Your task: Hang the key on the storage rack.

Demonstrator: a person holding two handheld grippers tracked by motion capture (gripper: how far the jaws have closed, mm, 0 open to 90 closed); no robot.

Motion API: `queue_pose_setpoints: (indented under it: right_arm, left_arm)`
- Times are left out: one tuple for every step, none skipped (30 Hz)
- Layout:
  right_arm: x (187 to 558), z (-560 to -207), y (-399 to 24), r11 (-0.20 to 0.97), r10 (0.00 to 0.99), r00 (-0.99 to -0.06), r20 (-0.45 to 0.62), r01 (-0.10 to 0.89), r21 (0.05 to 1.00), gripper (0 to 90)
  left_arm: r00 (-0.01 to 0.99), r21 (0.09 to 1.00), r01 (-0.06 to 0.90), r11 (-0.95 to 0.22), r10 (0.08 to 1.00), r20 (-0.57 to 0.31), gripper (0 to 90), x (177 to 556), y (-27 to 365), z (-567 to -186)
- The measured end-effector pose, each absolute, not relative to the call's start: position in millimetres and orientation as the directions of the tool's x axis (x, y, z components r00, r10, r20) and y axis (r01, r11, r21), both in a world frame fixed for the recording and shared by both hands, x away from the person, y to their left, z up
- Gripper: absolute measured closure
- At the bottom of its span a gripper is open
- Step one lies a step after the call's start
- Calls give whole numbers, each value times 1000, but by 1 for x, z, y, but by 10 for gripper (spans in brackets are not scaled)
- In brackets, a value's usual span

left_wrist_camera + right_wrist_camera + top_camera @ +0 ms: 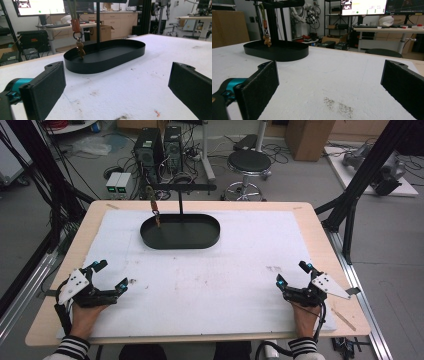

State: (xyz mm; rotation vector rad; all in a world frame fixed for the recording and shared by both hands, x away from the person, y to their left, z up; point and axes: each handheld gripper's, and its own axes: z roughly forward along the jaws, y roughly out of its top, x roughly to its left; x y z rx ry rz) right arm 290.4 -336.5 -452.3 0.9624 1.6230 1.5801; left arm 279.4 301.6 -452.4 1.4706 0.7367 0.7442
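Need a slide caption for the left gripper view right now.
Open left gripper faces a black oval tray on the white mat, a keychain hanging above it.

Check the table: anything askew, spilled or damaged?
Nothing serious. The white mat carries dirty smudges, the darkest a speckled patch in front of the right claw. The black tray sits flat, and the keychain hangs straight from its stand. Both claws rest open, holding nothing.
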Motion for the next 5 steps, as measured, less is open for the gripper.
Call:
queue_pose_setpoints:
  right_arm:
    - [290,-452,-337,1,864,-504,26,52,999,5]
    - [291,-452,-336,0,863,-504,25,50,999,5]
    - [291,-452,-336,0,863,-504,25,50,999,5]
    - [291,-452,-337,1,862,-506,24,49,999,5]
    - [291,-452,-337,4,863,-504,21,48,999,5]
  left_arm:
    - [585,1000,7,-25,811,16,17,279,302,-453]
    - [586,1000,4,-25,810,18,17,279,302,-453]
    - [585,1000,-2,-25,811,22,17,278,302,-453]
    - [581,1000,-8,-28,814,28,17,278,302,-453]
    - [581,1000,-11,-21,813,24,17,277,302,-453]
